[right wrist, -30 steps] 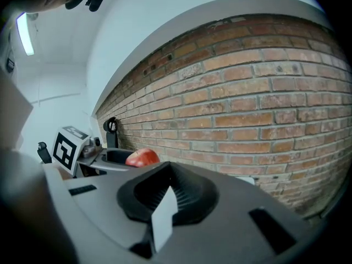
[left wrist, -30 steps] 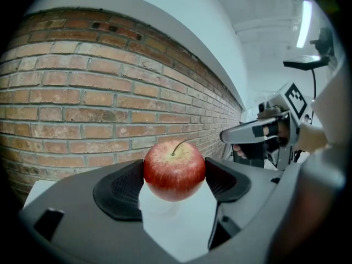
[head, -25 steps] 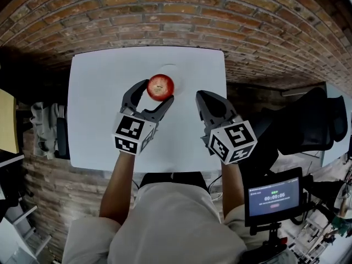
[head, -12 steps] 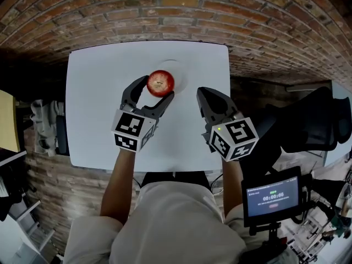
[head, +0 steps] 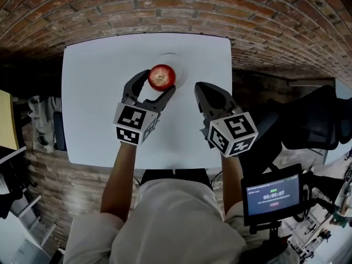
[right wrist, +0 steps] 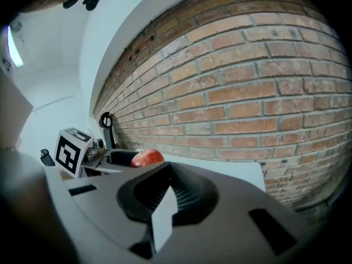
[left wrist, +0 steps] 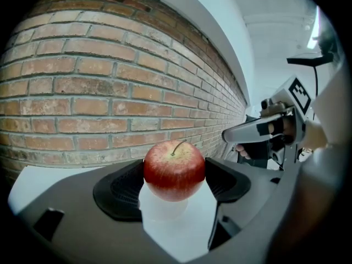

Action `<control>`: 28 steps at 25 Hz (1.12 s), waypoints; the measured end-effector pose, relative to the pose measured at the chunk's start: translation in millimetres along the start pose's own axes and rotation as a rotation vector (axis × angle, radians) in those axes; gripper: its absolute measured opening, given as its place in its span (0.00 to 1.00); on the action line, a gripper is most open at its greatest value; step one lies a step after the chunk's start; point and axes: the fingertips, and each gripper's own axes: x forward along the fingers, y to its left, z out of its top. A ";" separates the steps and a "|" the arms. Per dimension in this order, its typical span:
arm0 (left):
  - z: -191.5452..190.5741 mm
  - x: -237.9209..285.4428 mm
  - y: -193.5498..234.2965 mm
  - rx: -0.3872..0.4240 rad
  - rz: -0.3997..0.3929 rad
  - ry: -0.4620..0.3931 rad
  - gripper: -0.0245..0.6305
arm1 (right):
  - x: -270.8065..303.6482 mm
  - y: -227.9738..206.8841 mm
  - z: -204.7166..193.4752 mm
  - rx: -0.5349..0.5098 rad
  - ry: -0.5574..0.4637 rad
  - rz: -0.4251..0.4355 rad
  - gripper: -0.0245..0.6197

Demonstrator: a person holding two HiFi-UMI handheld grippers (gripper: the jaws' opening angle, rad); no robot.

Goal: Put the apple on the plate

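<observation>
A red apple [head: 161, 76] with a short stem sits between the jaws of my left gripper [head: 159, 83], which is shut on it. In the left gripper view the apple [left wrist: 174, 169] is pressed by a black pad on each side, over a white surface. A white plate [head: 179, 69], faint against the white table [head: 93, 92], lies just right of and behind the apple, which overlaps its left edge. Whether the apple touches it I cannot tell. My right gripper [head: 198, 88] hovers to the right, jaws together and holding nothing. The right gripper view shows the apple [right wrist: 147, 157] to the left of that gripper.
The table ends at a brick wall [head: 181, 10] behind. A monitor on a stand [head: 273, 194] is at the lower right, a dark chair [head: 308, 125] at the right, and shelving [head: 38, 125] at the left.
The head view has tipped, so the table sits higher in the picture. Both grippers and the apple keep nearly the same places over the table.
</observation>
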 end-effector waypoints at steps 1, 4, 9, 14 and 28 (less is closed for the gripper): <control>-1.6 2.3 0.1 -0.001 -0.002 0.002 0.58 | 1.7 -1.0 -1.6 0.003 0.003 0.001 0.04; -6.0 7.9 0.0 -0.005 -0.006 0.008 0.58 | 5.3 -3.9 -5.7 0.006 0.013 0.001 0.04; -15.7 19.9 8.6 -0.016 -0.006 0.018 0.58 | 18.4 -9.4 -13.7 0.016 0.036 0.005 0.04; -23.9 30.8 16.3 -0.023 -0.008 0.029 0.58 | 30.9 -13.9 -21.3 0.023 0.057 0.008 0.04; -34.4 42.8 18.5 -0.020 -0.012 0.047 0.58 | 40.8 -20.0 -28.7 0.018 0.085 0.000 0.04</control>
